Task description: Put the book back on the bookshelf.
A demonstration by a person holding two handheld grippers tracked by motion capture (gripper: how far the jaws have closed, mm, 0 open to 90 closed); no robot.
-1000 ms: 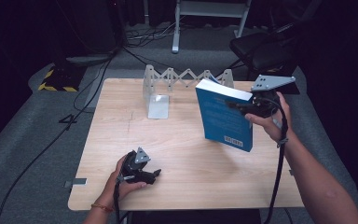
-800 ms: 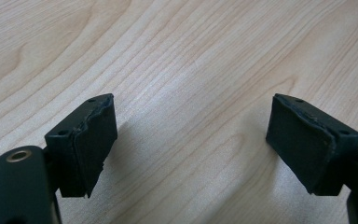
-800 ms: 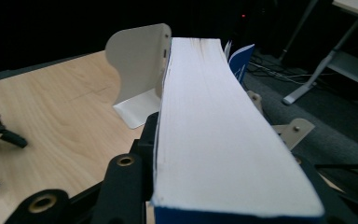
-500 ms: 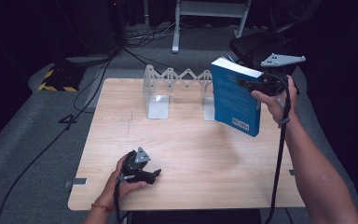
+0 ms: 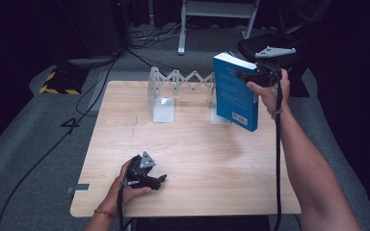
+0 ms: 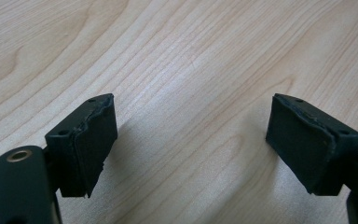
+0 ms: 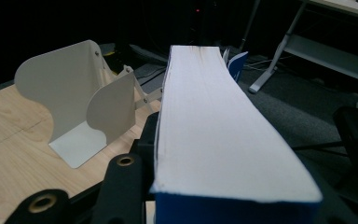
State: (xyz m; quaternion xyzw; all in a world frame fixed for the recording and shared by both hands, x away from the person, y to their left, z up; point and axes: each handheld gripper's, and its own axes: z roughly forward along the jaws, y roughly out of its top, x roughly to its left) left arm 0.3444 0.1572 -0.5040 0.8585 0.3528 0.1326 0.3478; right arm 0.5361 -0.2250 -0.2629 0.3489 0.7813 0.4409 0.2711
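We hold the blue book (image 5: 235,94) tight in our right gripper (image 5: 248,75), above the table's (image 5: 197,149) far right corner. Our left gripper (image 5: 160,180) rests wide open and empty near the front edge.

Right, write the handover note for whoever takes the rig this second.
Right gripper: shut on the blue book, held upright in the air over the table's far right part, beside the right end of the expanding bookend rack.
Left gripper: open, nothing between its jaws, resting low on the wooden table near the front edge.
Done: book gripped and lifted.
Left: probably stand the book between the rack's end plates, then release; the rack holds no book so far.
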